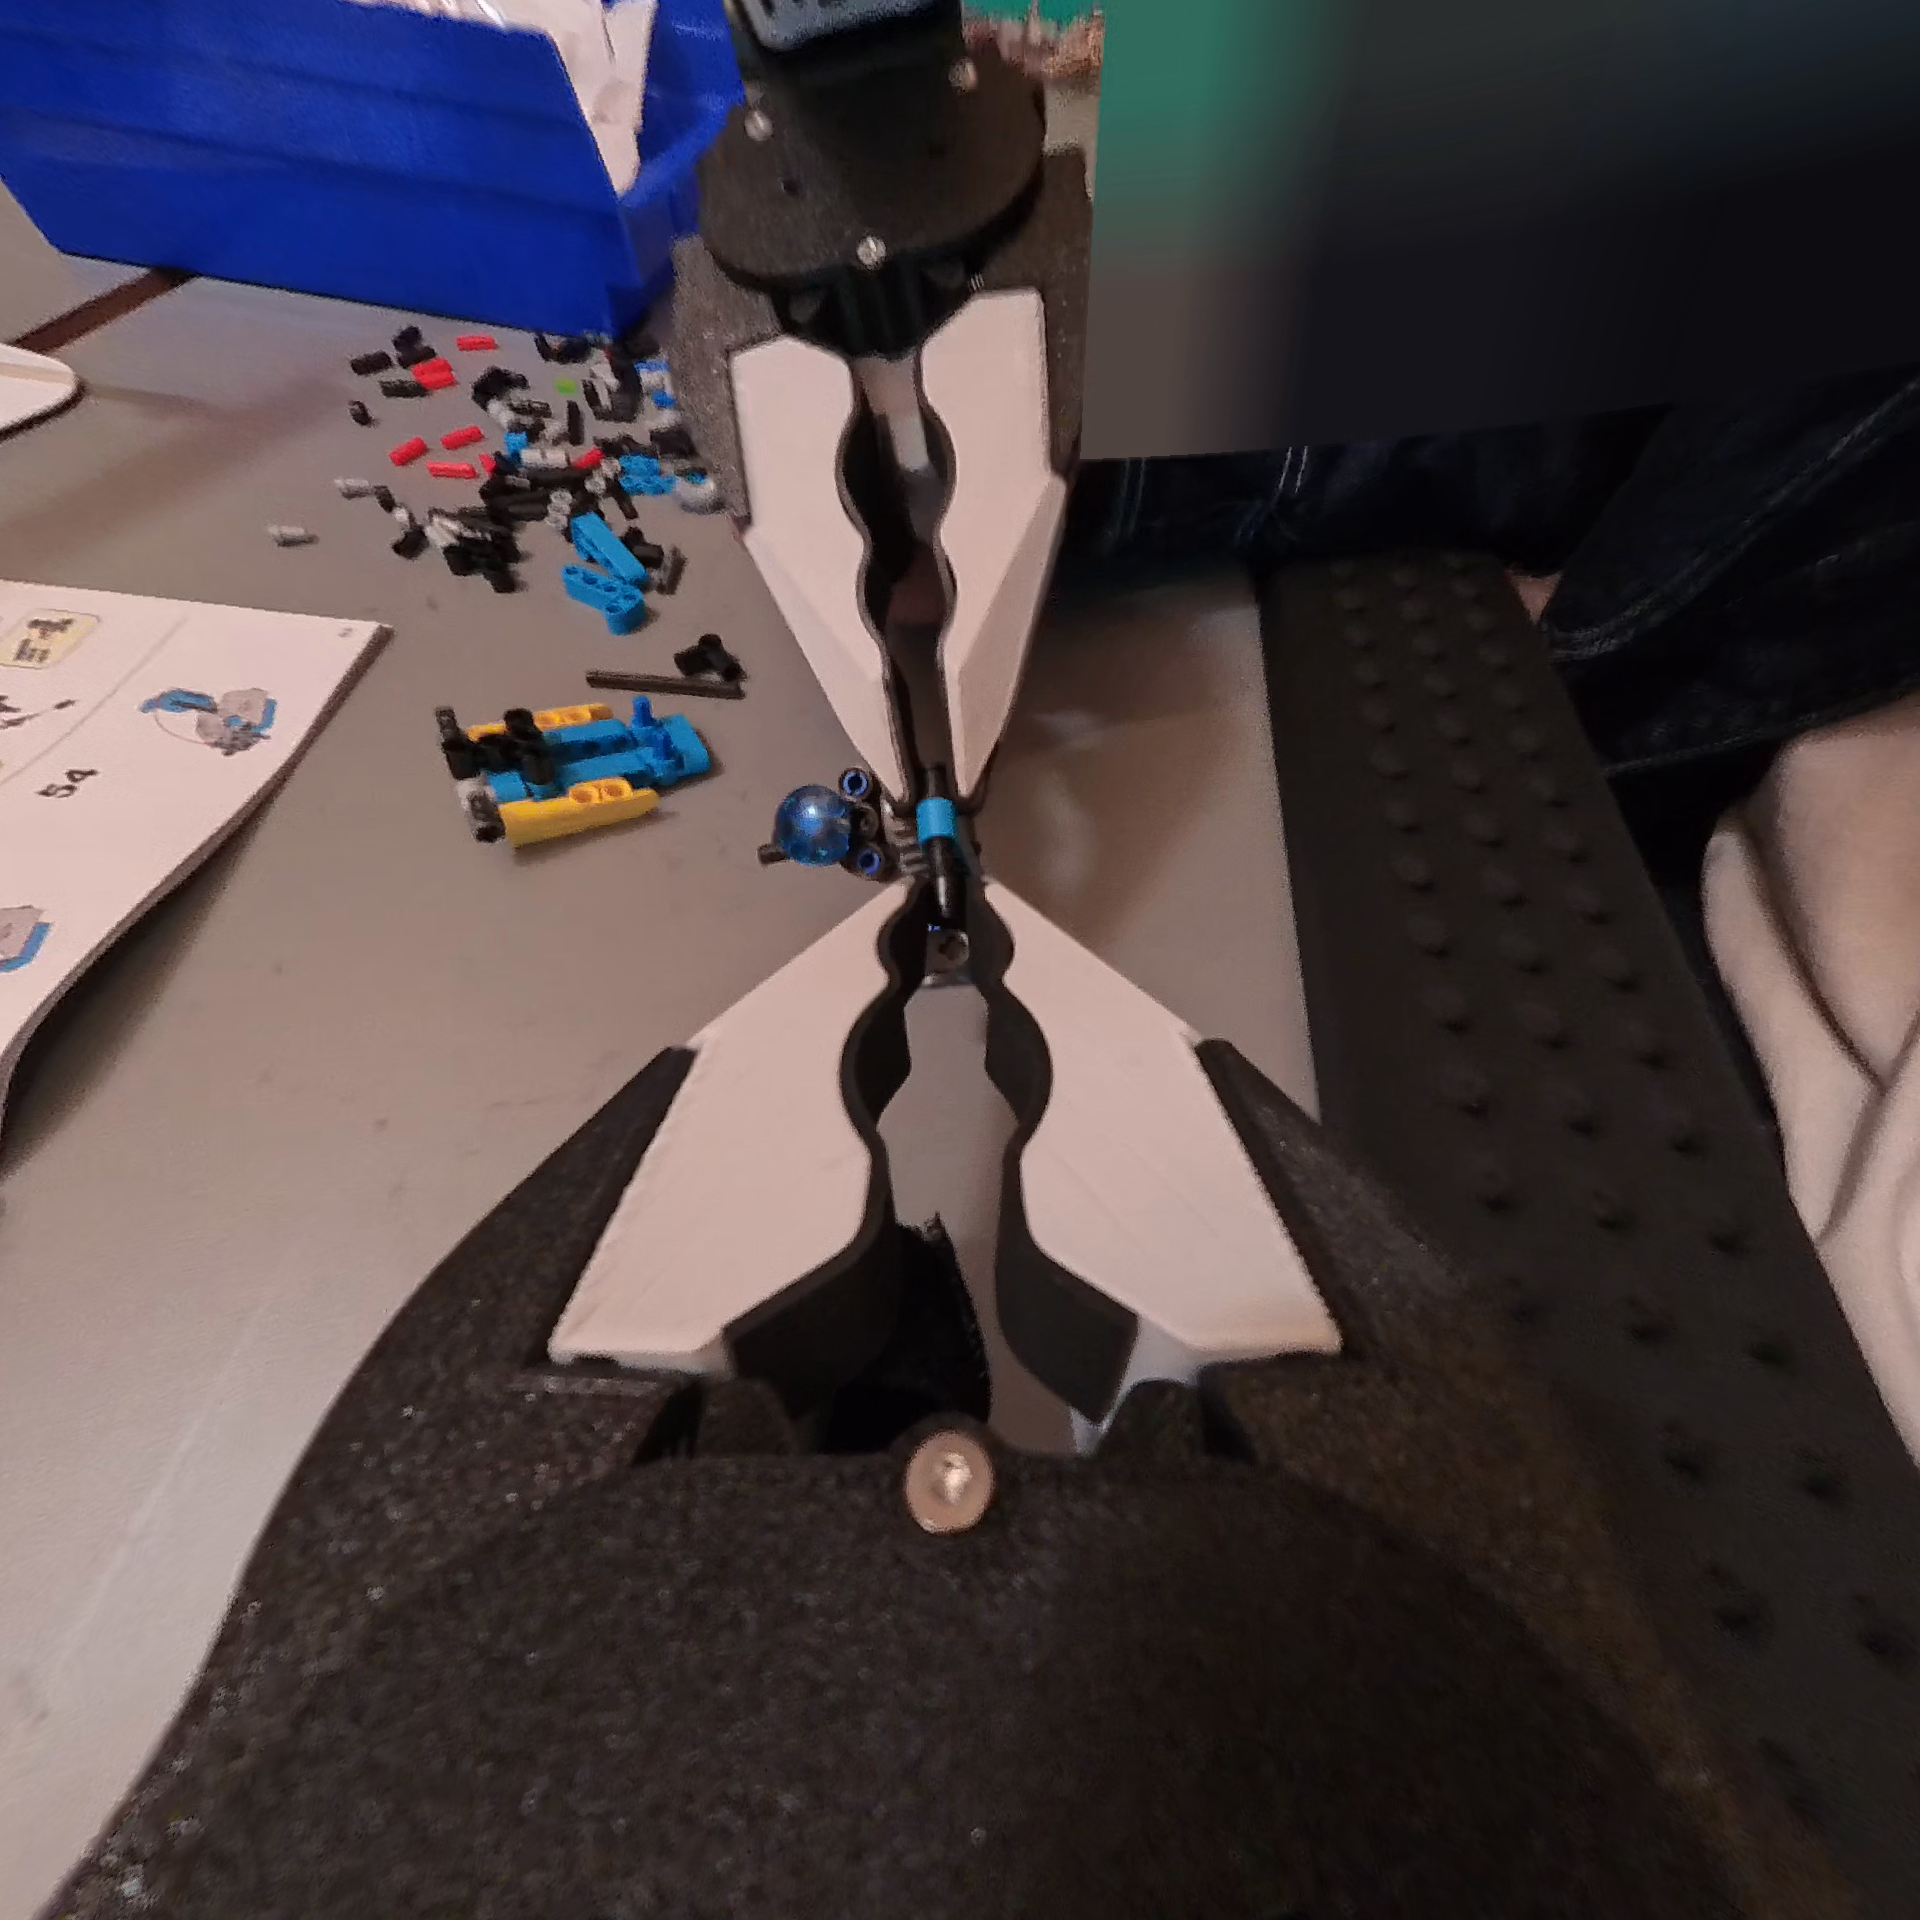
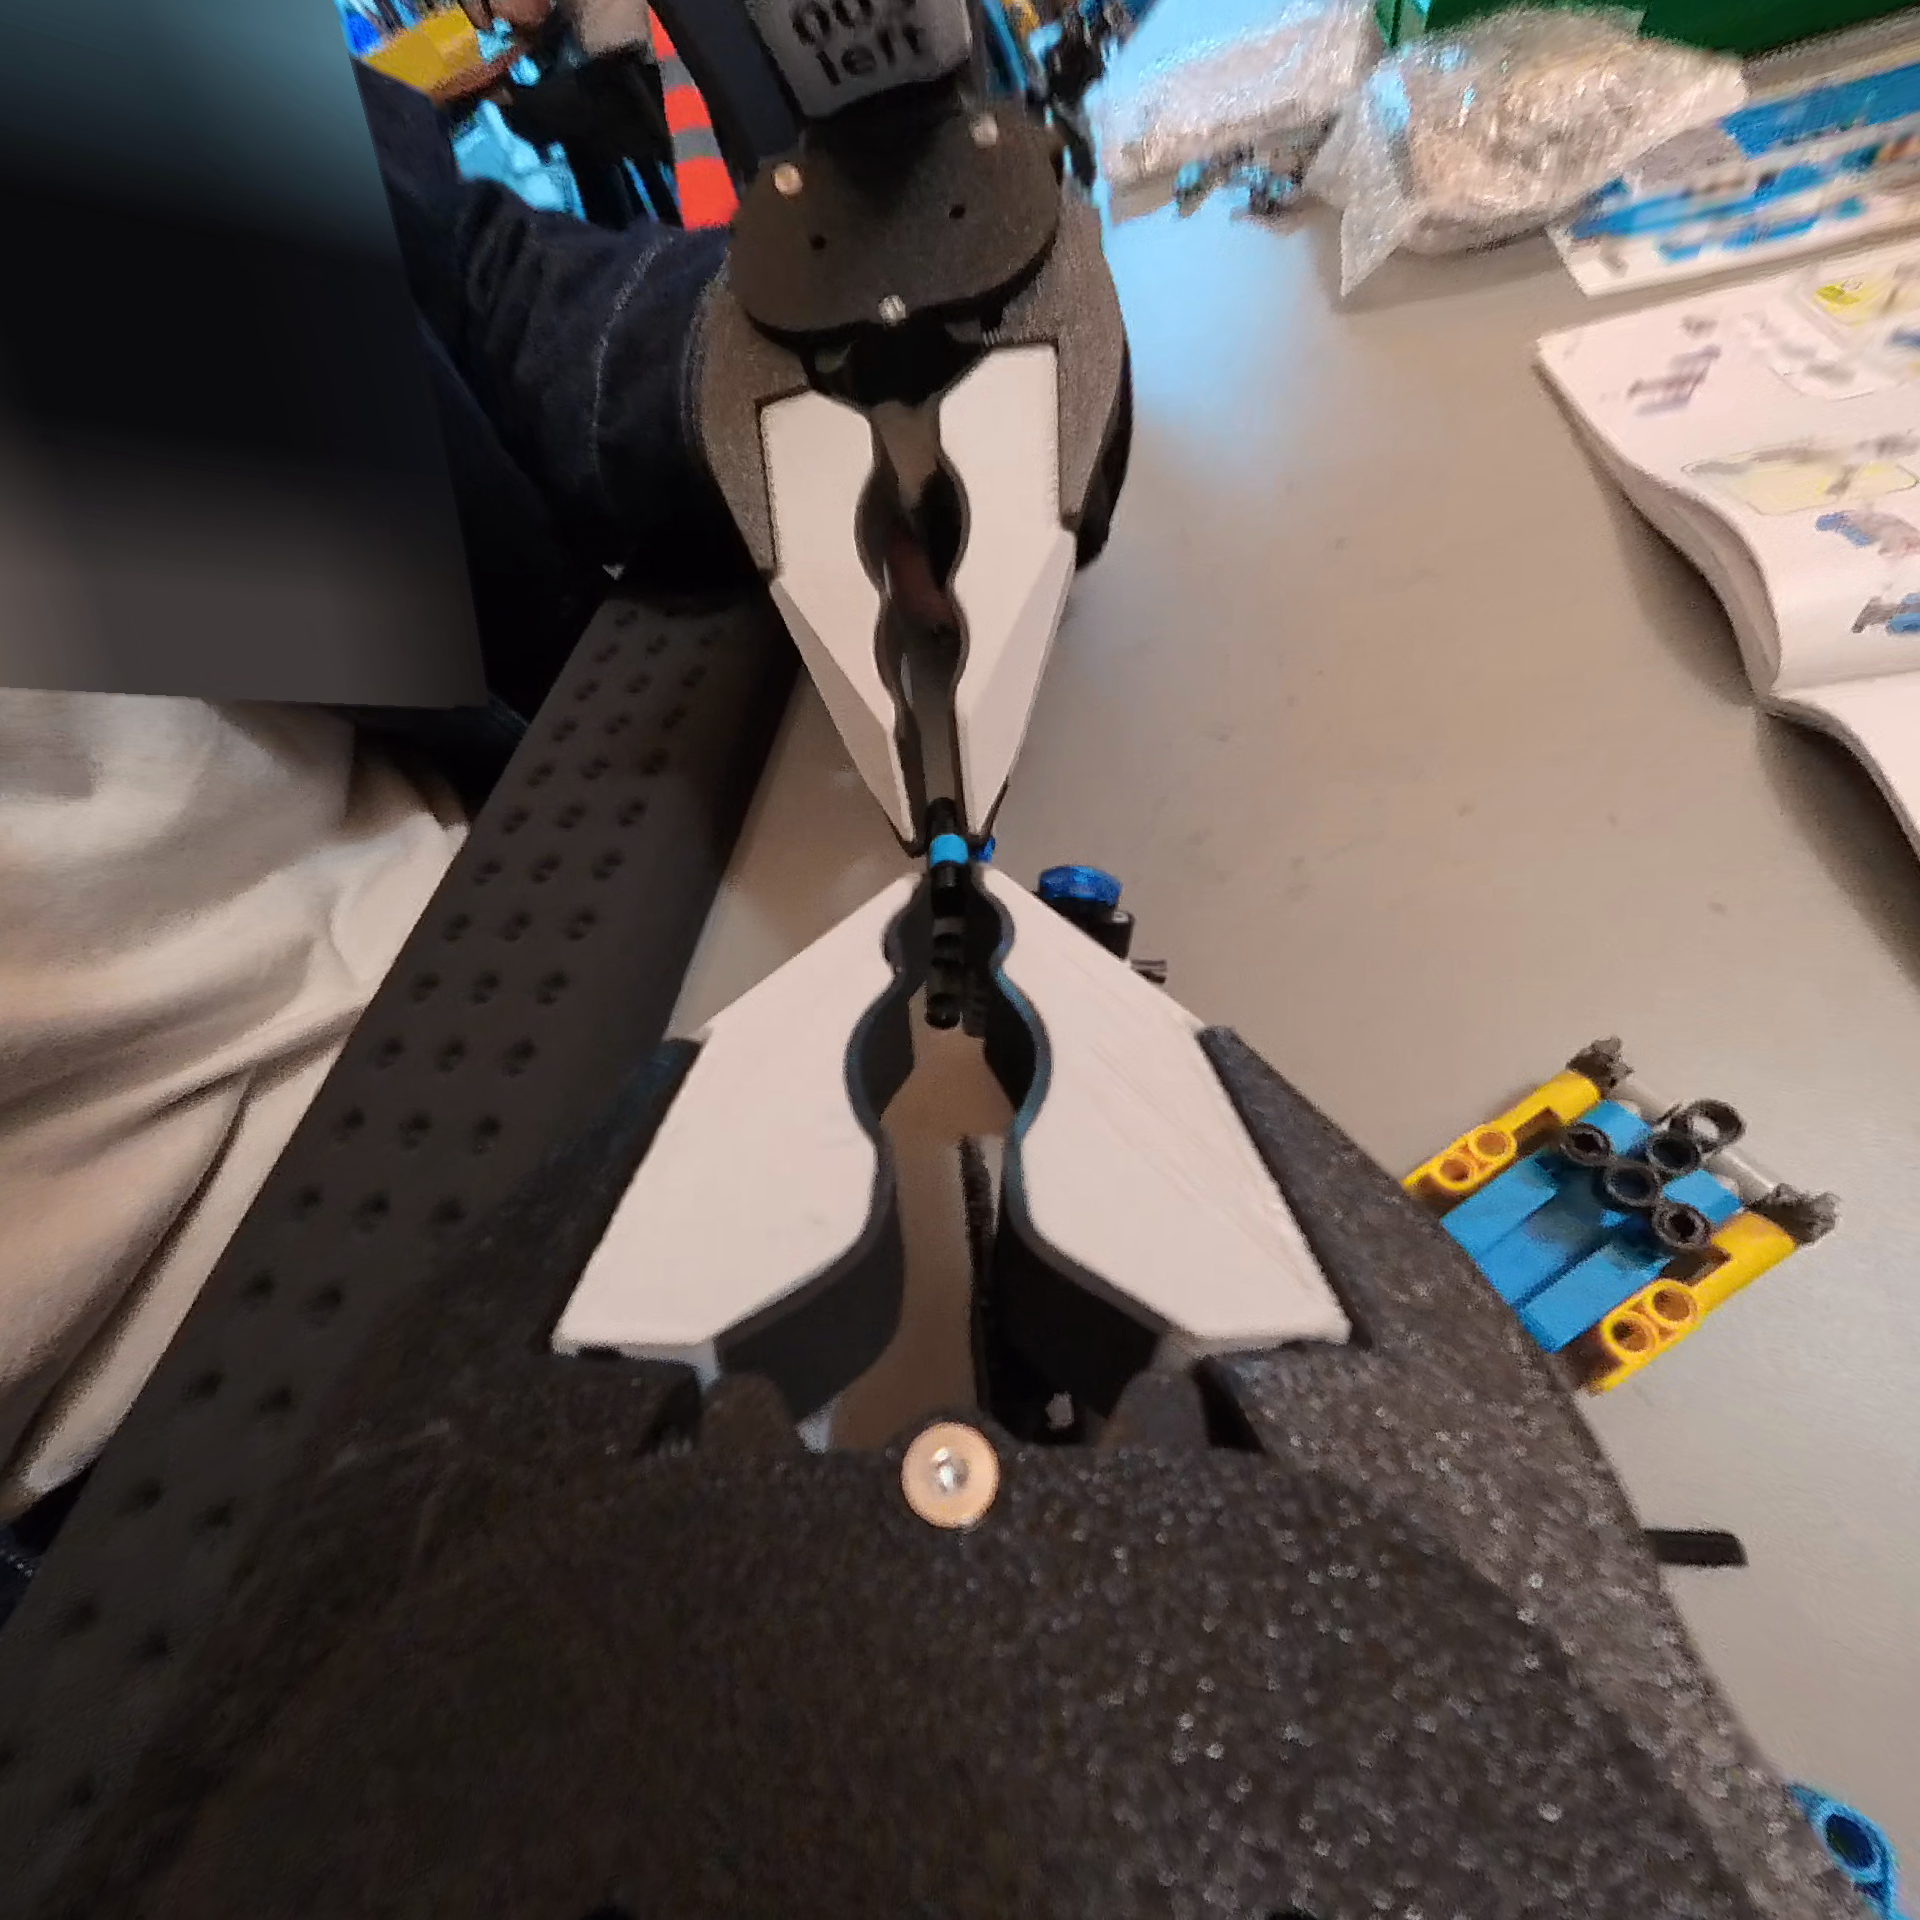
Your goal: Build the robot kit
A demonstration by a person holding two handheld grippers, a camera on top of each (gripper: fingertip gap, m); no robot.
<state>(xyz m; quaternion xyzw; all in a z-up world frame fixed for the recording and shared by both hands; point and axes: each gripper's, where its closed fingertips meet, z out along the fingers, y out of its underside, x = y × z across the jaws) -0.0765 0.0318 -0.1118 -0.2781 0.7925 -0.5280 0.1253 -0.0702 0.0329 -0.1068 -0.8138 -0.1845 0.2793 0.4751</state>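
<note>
A: In the left wrist view, what did the left gripper (image 1: 940, 914) hold?

B: Its white fingers were nearly closed on a small black toy-brick axle assembly with a blue collar and a clear blue ball (image 1: 928, 836), at frame centre. The right gripper (image 1: 940, 769), coming down from the top, pinched the same piece tip to tip.

A: Its orientation?

B: The axle ran vertically in the frame; the ball stuck out leftward. The axle's lower end was hidden between the fingers. A yellow-and-blue brick subassembly (image 1: 571, 769) lay left of centre on the grey table (image 1: 364, 1039).

A: And the right wrist view?

B: The right gripper (image 2: 951, 883) was clamped on the axle (image 2: 948, 894) at centre, the left gripper (image 2: 948, 821) meeting it from above. The long axis again ran vertically. The ball was mostly hidden behind a finger. The subassembly (image 2: 1600, 1226) sat at the right.
</note>
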